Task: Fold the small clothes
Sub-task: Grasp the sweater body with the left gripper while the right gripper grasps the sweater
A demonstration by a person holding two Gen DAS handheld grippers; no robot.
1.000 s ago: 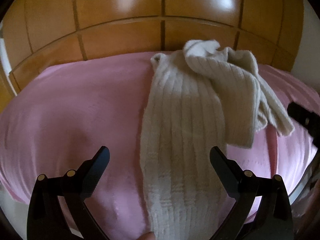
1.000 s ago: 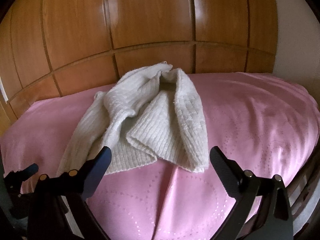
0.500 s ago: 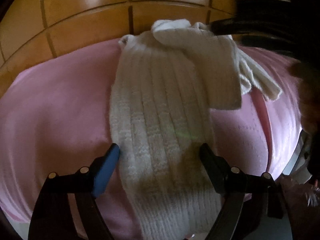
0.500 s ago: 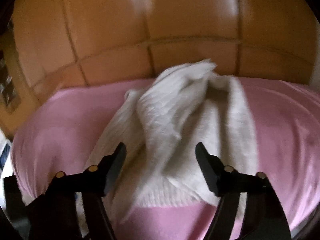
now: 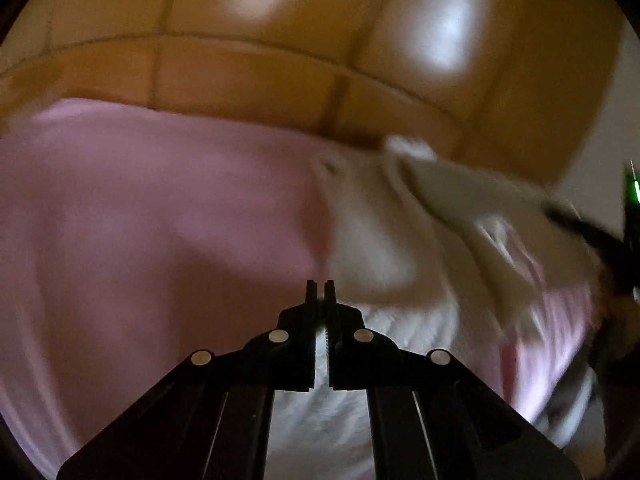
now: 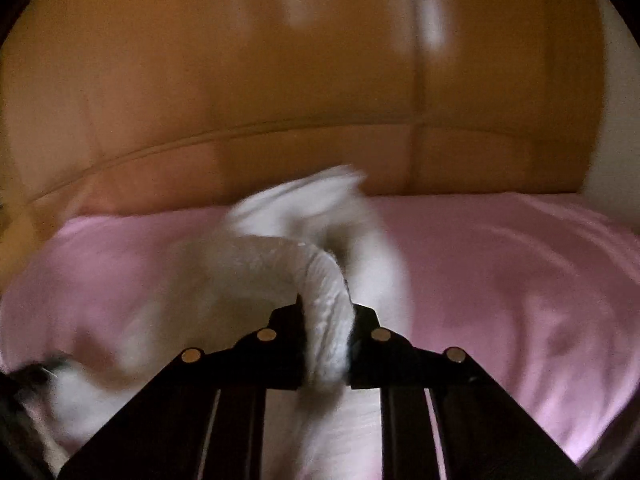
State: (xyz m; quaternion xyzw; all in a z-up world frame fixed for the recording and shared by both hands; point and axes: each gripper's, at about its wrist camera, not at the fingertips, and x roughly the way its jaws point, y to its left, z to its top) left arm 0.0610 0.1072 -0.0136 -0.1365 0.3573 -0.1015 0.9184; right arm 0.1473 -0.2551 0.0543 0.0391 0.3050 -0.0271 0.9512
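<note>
Your left gripper has its fingers pressed together at the left edge of the white knit garment; whether they pinch any cloth, you cannot tell through the blur. Your right gripper is closing, its fingers clamping a thick roll of the same garment. The garment lies on the pink bedspread, stretching from your left fingers toward 2 o'clock, with the wooden headboard at 12 o'clock.

Both views are dimly lit and heavily smeared by motion blur. Soft glare patches are seen on the wooden headboard, and the edges are bent and darkened by fisheye distortion.
</note>
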